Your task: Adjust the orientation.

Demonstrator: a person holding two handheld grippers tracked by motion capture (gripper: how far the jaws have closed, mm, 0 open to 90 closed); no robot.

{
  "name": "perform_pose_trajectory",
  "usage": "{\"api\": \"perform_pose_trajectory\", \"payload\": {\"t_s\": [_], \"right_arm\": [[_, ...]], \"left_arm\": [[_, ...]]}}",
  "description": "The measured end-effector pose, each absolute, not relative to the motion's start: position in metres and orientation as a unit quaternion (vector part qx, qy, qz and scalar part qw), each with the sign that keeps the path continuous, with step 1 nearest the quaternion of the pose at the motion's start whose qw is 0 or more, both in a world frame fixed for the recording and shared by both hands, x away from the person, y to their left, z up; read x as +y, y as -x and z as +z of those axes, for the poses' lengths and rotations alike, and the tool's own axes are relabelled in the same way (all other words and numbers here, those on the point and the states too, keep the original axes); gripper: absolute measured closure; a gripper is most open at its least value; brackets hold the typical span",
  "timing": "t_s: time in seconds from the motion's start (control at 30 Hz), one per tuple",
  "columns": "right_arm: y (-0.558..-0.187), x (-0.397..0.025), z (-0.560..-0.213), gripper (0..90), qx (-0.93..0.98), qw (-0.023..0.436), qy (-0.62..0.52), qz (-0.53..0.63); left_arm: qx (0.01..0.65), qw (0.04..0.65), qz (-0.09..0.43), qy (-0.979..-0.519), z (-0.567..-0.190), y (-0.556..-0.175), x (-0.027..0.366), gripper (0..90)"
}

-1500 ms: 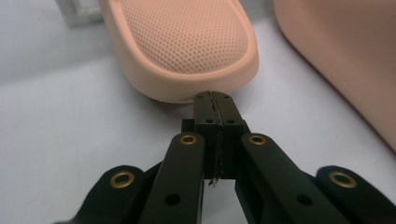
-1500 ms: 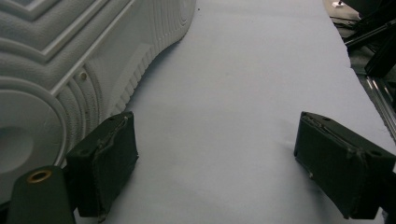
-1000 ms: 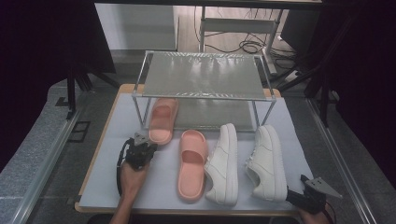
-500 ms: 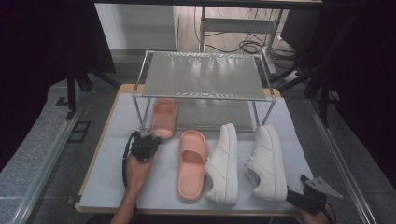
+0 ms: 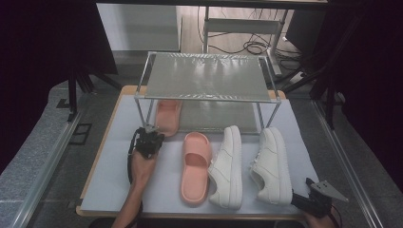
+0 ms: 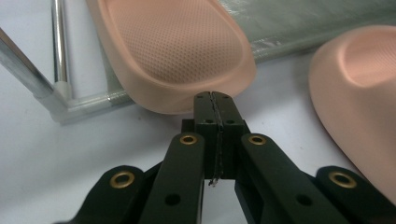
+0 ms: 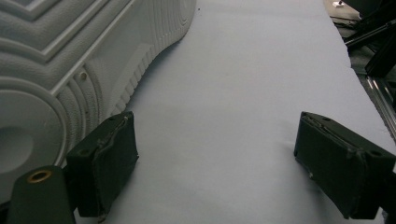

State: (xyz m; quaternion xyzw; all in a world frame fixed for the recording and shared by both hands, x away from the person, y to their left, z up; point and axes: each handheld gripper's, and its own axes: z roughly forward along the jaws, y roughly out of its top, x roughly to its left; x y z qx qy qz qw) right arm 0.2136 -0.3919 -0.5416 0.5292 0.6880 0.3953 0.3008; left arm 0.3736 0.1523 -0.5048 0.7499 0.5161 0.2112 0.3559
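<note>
A pink slipper (image 5: pixel 167 116) lies half under the metal rack (image 5: pixel 207 76), and its heel (image 6: pixel 177 51) fills the top of the left gripper view. My left gripper (image 5: pixel 149 140) (image 6: pixel 212 100) is shut with nothing between its jaws, and its tips press against that heel edge. The second pink slipper (image 5: pixel 195 166) (image 6: pixel 359 93) lies just to the right on the white mat. Two white sneakers (image 5: pixel 227 166) (image 5: pixel 272 164) lie beside it. My right gripper (image 5: pixel 316 202) (image 7: pixel 233 172) stands open at the front right corner, next to the right sneaker's sole (image 7: pixel 60 60).
The rack's front left leg and corner joint (image 6: pixel 60 95) stand just left of the slipper heel. The white mat (image 5: pixel 119 180) covers a wooden table. Cables and stands lie on the floor behind the rack.
My left gripper has moved forward toward the rack, and the pink slipper has slid further under the shelf. The right gripper has stayed still.
</note>
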Motion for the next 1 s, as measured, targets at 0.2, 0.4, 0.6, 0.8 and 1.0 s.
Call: {"api": "perform_pose_trajectory", "payload": {"t_s": [0.2,0.4,0.6,0.8,1.0], "right_arm": [[-0.214,-0.392,-0.542,12.7,0.688,0.301,-0.529,0.395],[-0.214,-0.392,-0.542,12.7,0.688,0.301,-0.529,0.395],[-0.214,-0.392,-0.542,12.7,0.688,0.301,-0.529,0.395],[-0.214,-0.392,-0.542,12.7,0.688,0.301,-0.529,0.395],[-0.214,-0.392,-0.542,12.7,0.688,0.301,-0.529,0.396]], "left_arm": [[0.524,0.355,0.214,-0.744,-0.505,-0.382,0.154,89.7],[0.525,0.35,0.221,-0.744,-0.506,-0.389,0.152,89.7],[0.525,0.343,0.231,-0.744,-0.508,-0.396,0.151,89.7],[0.524,0.336,0.233,-0.747,-0.51,-0.404,0.148,89.7],[0.521,0.331,0.233,-0.751,-0.512,-0.413,0.144,89.7]]}}
